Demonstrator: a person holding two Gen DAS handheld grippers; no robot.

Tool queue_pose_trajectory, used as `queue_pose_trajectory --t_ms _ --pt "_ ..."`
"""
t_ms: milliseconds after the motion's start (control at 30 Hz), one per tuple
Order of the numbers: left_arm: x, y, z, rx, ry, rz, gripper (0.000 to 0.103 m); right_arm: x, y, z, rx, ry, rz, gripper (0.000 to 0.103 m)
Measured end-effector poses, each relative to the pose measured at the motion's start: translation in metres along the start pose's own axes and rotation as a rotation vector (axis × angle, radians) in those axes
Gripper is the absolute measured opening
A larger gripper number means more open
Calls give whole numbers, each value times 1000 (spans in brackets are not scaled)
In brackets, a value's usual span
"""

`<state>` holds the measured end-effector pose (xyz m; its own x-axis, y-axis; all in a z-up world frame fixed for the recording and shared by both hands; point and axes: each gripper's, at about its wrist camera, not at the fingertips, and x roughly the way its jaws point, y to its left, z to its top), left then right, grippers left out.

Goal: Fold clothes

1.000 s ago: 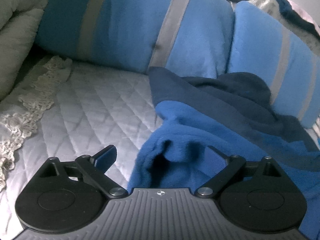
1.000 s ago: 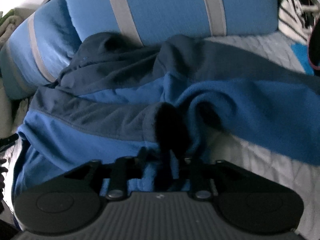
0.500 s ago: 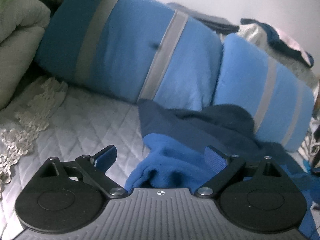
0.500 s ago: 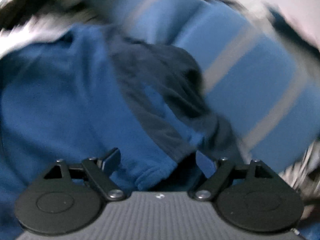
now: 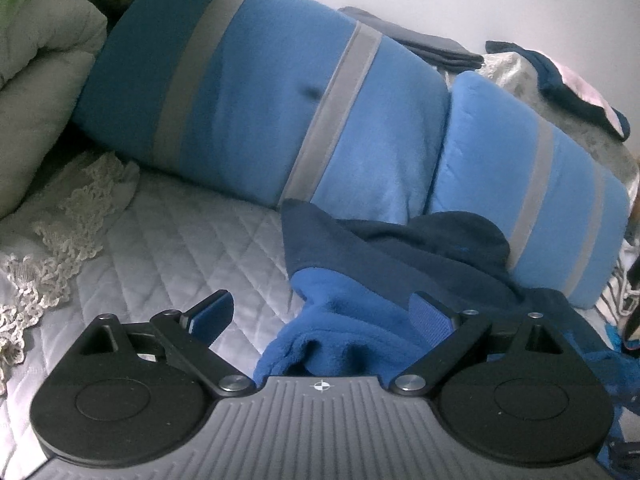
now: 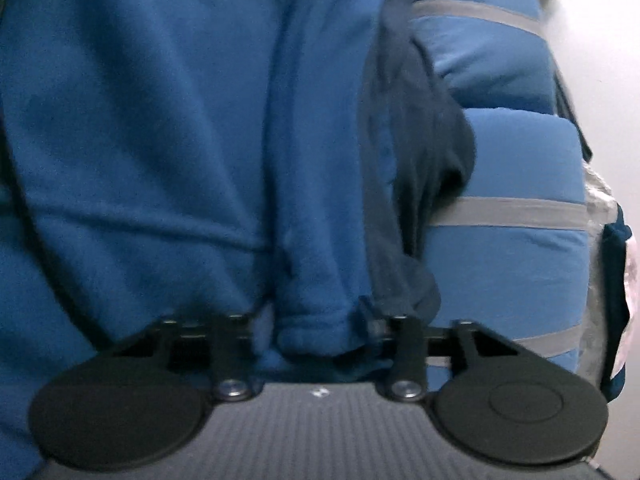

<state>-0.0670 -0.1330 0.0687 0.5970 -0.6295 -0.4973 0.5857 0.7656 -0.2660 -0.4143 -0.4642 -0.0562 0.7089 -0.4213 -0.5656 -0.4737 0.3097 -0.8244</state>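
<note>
A blue fleece top (image 5: 352,312) with navy panels lies crumpled on the quilted bed, its navy part against the pillows. My left gripper (image 5: 320,312) is open; a fold of the fleece lies between its fingers, nearer the right pad (image 5: 428,312). In the right wrist view the fleece top (image 6: 160,140) fills the frame. My right gripper (image 6: 316,328) is closed on a rolled edge of the fleece, with the navy panel (image 6: 408,184) on its right.
Two blue pillows with grey stripes (image 5: 260,92) (image 5: 532,184) lie along the back, also in the right wrist view (image 6: 504,248). A grey quilted bedspread (image 5: 168,256) with a lace edge (image 5: 60,232) is at left. More clothes (image 5: 568,80) are piled behind.
My right gripper let go of the navy fold, swung round and closed on a blue edge of the fleece. My left gripper pulled back and up, staying open.
</note>
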Motion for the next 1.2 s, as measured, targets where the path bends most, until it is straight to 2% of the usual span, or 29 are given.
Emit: queue_pose_trajectory --t_ms 33,67,200,300,400,533,733,833,967,1100,1133,1167,1200 --pt "0 0 0 0 3 0 97 0 3 0 -13 5 3 25" --pt "1 -1 0 0 5 0 97 0 6 1 -26 10 5 23" --pt "-1 -1 1 2 6 -6 97 -6 1 2 -24 36 -41 20" --pt "0 -1 1 35 16 0 97 -12 -11 3 40 48 1 20" --pt "6 -4 1 150 47 24 97 -9 -12 3 51 46 13 19" --pt "8 -9 -6 352 50 130 97 -6 -14 3 67 45 30 19" --pt "19 -25 -29 638 111 187 96 -3 -15 4 88 43 50 19" --pt "28 -31 -39 702 114 212 96 -4 -14 4 95 44 57 19" --pt "38 -31 -41 714 87 272 94 -3 -14 4 110 45 56 20" --pt "50 -31 -41 763 72 330 81 -1 -13 3 115 48 59 20" --pt "51 -32 -42 773 78 328 70 -1 -13 3 116 49 60 20" --pt "53 -32 -43 781 85 318 64 -1 -12 3 116 50 62 20" --pt "53 -32 -44 790 92 311 51 -1 -12 2 117 51 63 20"
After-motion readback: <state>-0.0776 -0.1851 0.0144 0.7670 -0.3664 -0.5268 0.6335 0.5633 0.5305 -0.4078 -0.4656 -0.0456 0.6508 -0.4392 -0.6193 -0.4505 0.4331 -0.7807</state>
